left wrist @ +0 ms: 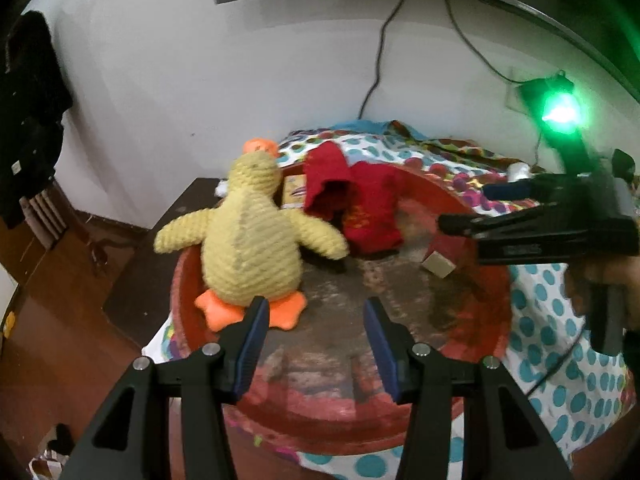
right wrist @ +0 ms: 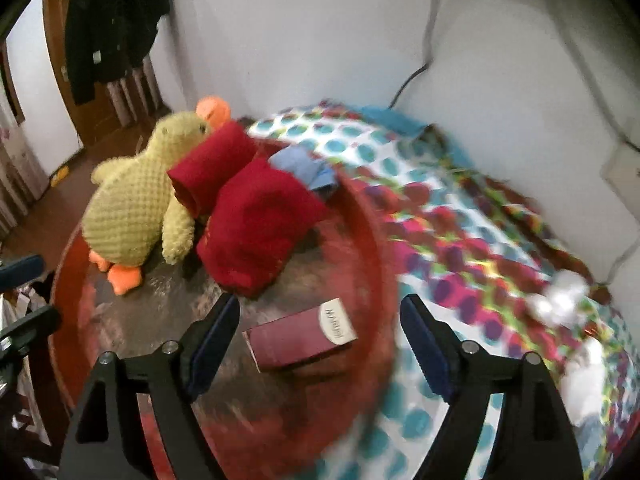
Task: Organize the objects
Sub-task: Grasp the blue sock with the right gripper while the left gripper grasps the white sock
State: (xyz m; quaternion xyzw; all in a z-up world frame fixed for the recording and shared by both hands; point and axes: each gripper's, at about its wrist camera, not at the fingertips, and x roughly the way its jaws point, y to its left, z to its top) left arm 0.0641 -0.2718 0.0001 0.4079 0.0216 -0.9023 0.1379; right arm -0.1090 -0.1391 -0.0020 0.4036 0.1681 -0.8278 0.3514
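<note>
A big round red tray [left wrist: 496,320] [right wrist: 372,240] lies on the bed. In it sit a yellow plush duck [left wrist: 248,240] [right wrist: 132,200], a red knit garment [left wrist: 360,200] [right wrist: 256,220] and a maroon box [right wrist: 300,338] [left wrist: 444,258]. My left gripper [left wrist: 316,316] is open and empty, just in front of the duck's orange feet. My right gripper [right wrist: 320,316] is open and empty, just above the maroon box. It also shows in the left wrist view [left wrist: 520,224].
The bed has a dotted colourful sheet [right wrist: 460,220] [left wrist: 560,360]. A blue cloth [right wrist: 312,168] lies at the tray's far rim, and a small card box [left wrist: 294,192] behind the duck. White items [right wrist: 560,296] lie on the sheet. A dark nightstand [left wrist: 160,248] stands left.
</note>
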